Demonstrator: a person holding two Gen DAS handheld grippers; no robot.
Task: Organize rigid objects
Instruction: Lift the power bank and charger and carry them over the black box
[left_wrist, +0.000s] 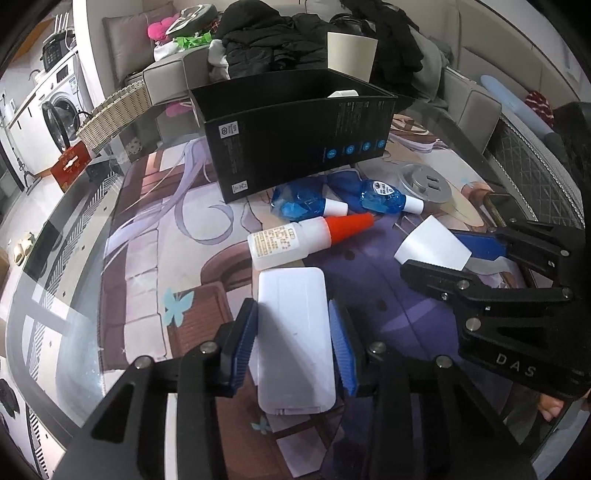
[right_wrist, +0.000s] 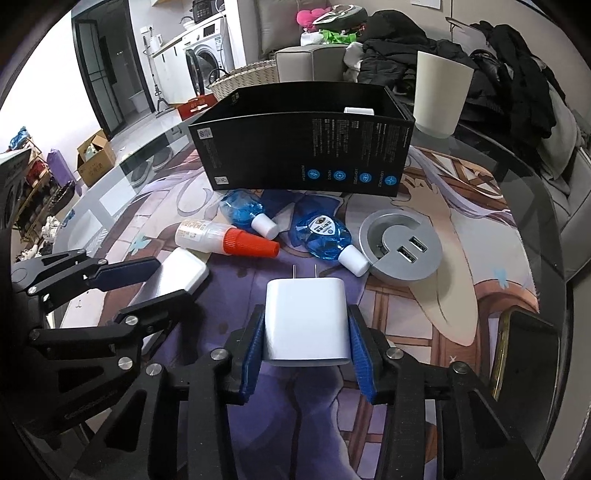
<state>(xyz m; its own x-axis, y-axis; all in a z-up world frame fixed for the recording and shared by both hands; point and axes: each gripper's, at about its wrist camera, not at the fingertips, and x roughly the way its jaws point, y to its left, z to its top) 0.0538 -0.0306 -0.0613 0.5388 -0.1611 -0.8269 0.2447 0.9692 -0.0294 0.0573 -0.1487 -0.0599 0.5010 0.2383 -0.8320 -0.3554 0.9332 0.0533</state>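
White flat case (left_wrist: 293, 339) gripped in left gripper (left_wrist: 293, 345) jaws, white charger (right_wrist: 306, 325) clamped in right gripper (right_wrist: 306, 350) jaws, black box (right_wrist: 303, 147) toward table's far edge.

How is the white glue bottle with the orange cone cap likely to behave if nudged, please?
The white glue bottle with the orange cone cap lies on its side, so it would probably roll. Its tapered cap suggests a curved path, perhaps toward the blue refill bottles.

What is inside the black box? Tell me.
Only a white object's top edge shows above the near wall of the black box. The rest of the interior is hidden by that wall.
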